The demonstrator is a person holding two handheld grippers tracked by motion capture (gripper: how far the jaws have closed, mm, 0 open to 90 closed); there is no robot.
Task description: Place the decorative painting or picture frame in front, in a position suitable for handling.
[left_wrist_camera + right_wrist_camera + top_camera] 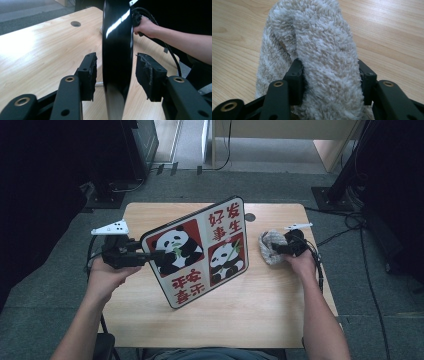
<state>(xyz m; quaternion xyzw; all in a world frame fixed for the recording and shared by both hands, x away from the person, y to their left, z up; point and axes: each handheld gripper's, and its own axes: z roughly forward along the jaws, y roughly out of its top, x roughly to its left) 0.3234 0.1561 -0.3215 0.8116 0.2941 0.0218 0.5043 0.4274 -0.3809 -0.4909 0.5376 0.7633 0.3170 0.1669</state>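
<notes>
1. Panda tray (197,251): it stands tilted on its lower edge on the table (260,310), printed face towards you, left of centre.
2. Your left gripper (152,257) straddles the tray's left rim. In the left gripper view the pads (91,72) sit either side of the black edge (117,62) with visible gaps, so the jaws are parted and not clamping.
3. Your right gripper (275,249) is closed on the fluffy cloth (317,57), which bulges between the jaws just right of the tray.
4. Risk: the tray is unclamped, so a wipe's push could topple or slide it.
5. Risk: the bulky cloth may slip out under load.
</notes>
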